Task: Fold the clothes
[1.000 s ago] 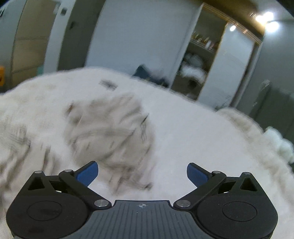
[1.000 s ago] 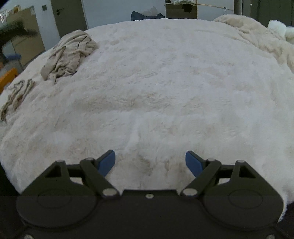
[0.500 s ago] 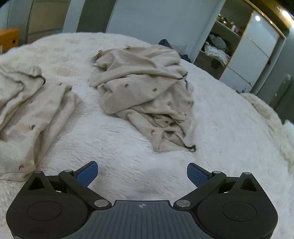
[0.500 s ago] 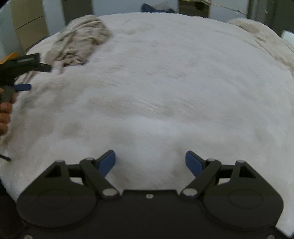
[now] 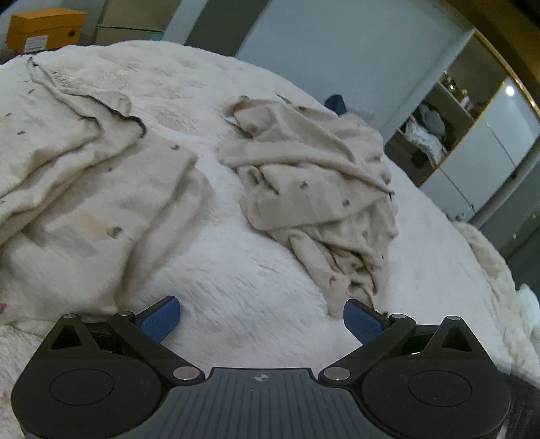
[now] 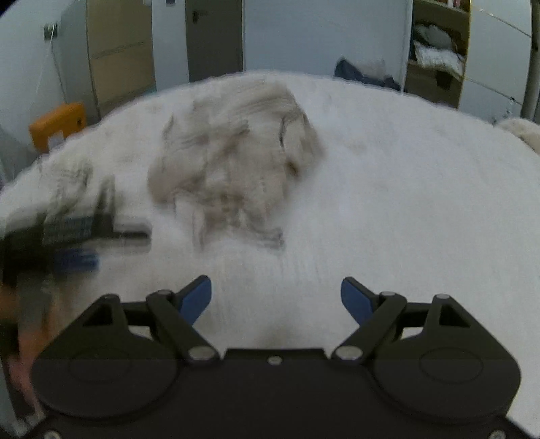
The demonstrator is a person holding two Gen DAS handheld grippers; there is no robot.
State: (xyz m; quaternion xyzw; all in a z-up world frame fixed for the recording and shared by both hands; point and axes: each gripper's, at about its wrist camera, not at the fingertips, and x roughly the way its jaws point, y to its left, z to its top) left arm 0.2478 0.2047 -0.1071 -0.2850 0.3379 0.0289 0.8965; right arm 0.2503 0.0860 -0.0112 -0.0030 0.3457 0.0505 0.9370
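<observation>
Two crumpled beige garments with small dark marks lie on a white fluffy bed cover [image 5: 263, 277]. One garment [image 5: 317, 192] is bunched up ahead and to the right of my left gripper [image 5: 261, 319], its lower tip almost at the right fingertip. The other garment [image 5: 84, 192] spreads out flatter to the left, its hem close by the left fingertip. My left gripper is open and empty. In the blurred right wrist view the bunched garment [image 6: 236, 158] lies ahead of my right gripper [image 6: 276, 299], which is open and empty. The left gripper [image 6: 77, 243] shows at the left there.
An orange box [image 5: 44, 28] stands beyond the bed's far left edge. Open shelves with folded things [image 5: 428, 135] and white cupboard doors are at the back right. A dark item [image 5: 335, 103] lies at the bed's far edge. A fluffy blanket [image 5: 496, 266] lies at the right.
My left gripper has moved forward and swung left, so both garments lie nearer its fingertips. My right gripper has swung left toward the bunched garment, blurring its view.
</observation>
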